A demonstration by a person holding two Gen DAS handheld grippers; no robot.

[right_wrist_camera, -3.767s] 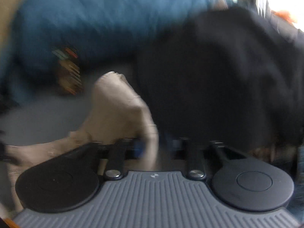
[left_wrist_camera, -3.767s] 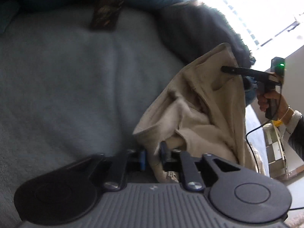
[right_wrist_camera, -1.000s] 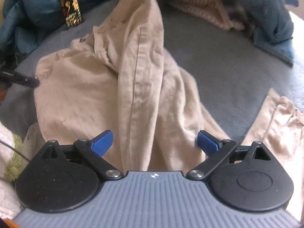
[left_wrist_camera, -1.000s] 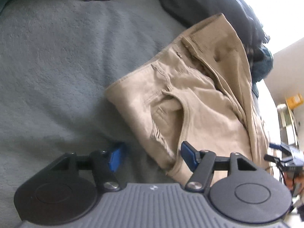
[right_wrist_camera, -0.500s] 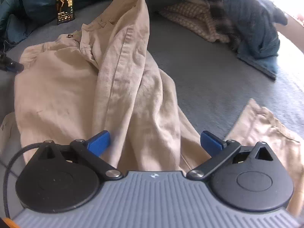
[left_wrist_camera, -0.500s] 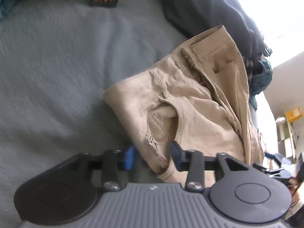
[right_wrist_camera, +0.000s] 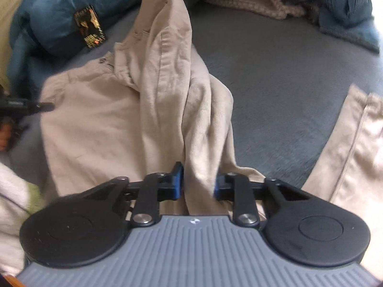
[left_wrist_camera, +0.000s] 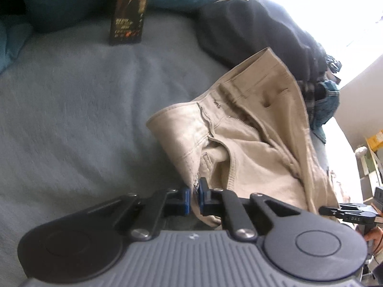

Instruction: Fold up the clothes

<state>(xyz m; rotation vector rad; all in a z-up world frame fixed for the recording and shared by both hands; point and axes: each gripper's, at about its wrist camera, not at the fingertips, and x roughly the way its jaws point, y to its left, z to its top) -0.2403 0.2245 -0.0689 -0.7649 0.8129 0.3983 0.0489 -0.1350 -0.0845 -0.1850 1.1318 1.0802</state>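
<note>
Left tool [left_wrist_camera: 194, 197] is clenched on a frayed edge of the khaki trousers [left_wrist_camera: 241, 138] near the pocket; right tool [right_wrist_camera: 198, 183] has its jaws closing w/ a bunched fold of the same trousers between them, pads pressing the cloth. Biggest thing: grey blanket [left_wrist_camera: 79, 110] covering the bed, trousers lying crumpled on it, waistband toward the dark garment [left_wrist_camera: 258, 28]. Blue quilt [right_wrist_camera: 71, 7] sits at the back, w/ a small dark card [right_wrist_camera: 90, 27] just in front of it. Another beige piece [right_wrist_camera: 354, 143] lies at right, apart.
</note>
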